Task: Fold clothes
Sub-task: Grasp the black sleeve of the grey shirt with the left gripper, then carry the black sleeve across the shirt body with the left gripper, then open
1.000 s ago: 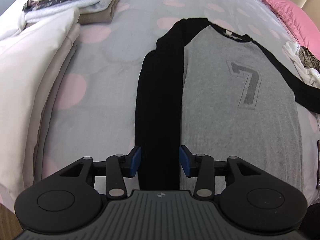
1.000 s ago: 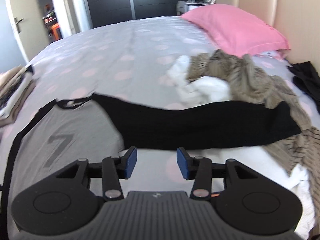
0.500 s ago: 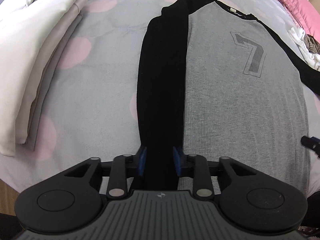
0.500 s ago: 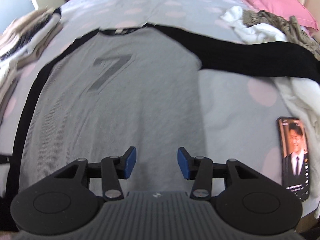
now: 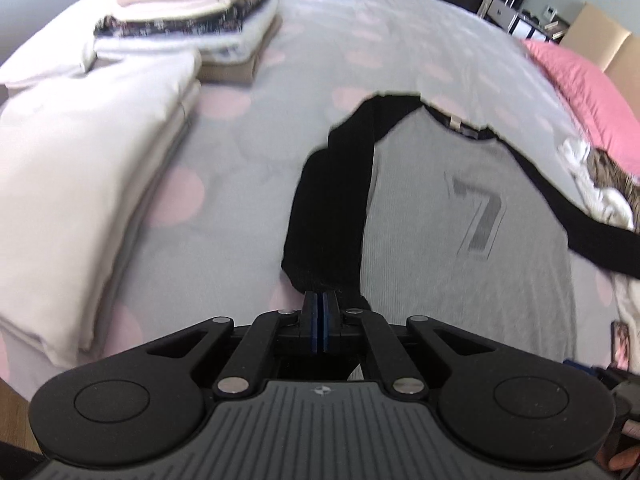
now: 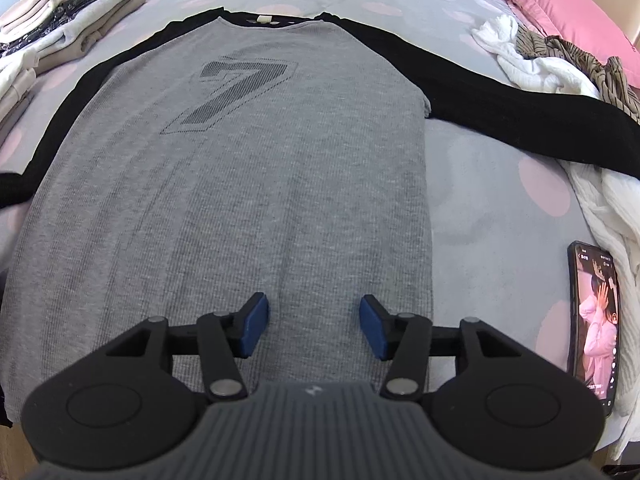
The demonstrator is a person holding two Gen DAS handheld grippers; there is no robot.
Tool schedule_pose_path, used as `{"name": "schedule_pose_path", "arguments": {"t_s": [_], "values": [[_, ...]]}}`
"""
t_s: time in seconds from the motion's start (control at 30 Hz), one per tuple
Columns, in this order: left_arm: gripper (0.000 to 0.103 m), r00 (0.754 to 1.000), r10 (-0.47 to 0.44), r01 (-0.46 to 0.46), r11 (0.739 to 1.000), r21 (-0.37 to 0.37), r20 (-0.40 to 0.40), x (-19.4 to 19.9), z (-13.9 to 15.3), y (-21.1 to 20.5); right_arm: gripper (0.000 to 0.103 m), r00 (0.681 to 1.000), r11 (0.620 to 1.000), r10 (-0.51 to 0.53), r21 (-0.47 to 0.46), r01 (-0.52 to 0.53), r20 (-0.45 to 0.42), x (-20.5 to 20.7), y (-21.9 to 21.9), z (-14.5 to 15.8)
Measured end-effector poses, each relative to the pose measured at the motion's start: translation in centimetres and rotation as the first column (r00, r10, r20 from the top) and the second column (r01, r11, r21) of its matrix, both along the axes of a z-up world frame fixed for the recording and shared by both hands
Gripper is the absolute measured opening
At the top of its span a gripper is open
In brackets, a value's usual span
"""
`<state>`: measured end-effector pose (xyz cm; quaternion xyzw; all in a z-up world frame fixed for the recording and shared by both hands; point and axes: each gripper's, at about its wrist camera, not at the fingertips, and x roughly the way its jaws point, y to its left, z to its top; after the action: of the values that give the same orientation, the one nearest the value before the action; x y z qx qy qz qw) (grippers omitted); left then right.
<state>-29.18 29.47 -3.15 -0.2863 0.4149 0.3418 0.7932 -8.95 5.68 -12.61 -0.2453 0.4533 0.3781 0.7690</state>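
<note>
We see the gray raglan shirt with black sleeves and a "7" print lying face up on the bed, its hem toward the near edge and its collar toward the far side; its bottom edge is hidden behind the right claw's housing. The left claw is pressed together, pinching the cuff end of the left black sleeve, which rises off the bedspread in a blurred fold; just how much cloth sits between the pads we cannot make out. The right claw hangs over the lower part of the shirt with its jaws opening; they are spread, and whether they touch the cloth we cannot tell. The other sleeve stretches toward the right edge, its end cut off by the frame. A phone lies at the near right edge with its screen lit; a stack of folded clothes sits at the far left corner, blurred; a pink pillow and crumpled garments lie at the far right.
</note>
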Motion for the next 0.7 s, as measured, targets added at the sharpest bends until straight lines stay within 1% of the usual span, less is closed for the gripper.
{"name": "schedule_pose_path", "arguments": {"t_s": [0.13,0.27,0.37,0.5,0.57,0.63,0.7], "values": [[0.001,1.0,0.009,-0.01,0.998,0.065,0.021,0.4,2.7,1.9,0.056,1.0,1.0,0.0,-0.003,0.0,-0.002,0.2,0.2,-0.1],[0.001,0.999,0.038,-0.041,0.992,0.12,0.029,0.5,5.2,5.1,0.057,1.0,1.0,0.004,-0.003,-0.004,0.0,0.3,0.4,-0.3],[0.001,0.996,0.073,-0.079,0.983,0.163,0.045,0.3,7.0,7.5,0.058,1.0,1.0,0.005,0.0,-0.005,0.002,0.4,0.4,-0.5],[0.001,0.991,0.125,-0.132,0.966,0.222,0.047,-0.5,8.9,10.6,0.059,1.0,1.0,-0.001,0.011,0.001,-0.001,0.7,0.5,-0.6],[0.001,0.986,0.156,-0.164,0.96,0.225,0.054,-1.1,9.5,12.3,0.059,1.0,1.0,-0.004,0.016,0.004,-0.002,0.8,0.5,-0.7],[0.001,0.978,0.195,-0.206,0.956,0.211,0.069,-1.7,9.9,14.2,0.061,1.0,1.0,-0.005,0.021,0.005,-0.001,0.9,0.6,-0.7],[0.001,0.972,0.227,-0.236,0.949,0.209,0.064,-2.3,9.9,16.1,0.061,1.0,1.0,-0.002,0.023,0.002,0.005,1.0,0.7,-0.8]]}}
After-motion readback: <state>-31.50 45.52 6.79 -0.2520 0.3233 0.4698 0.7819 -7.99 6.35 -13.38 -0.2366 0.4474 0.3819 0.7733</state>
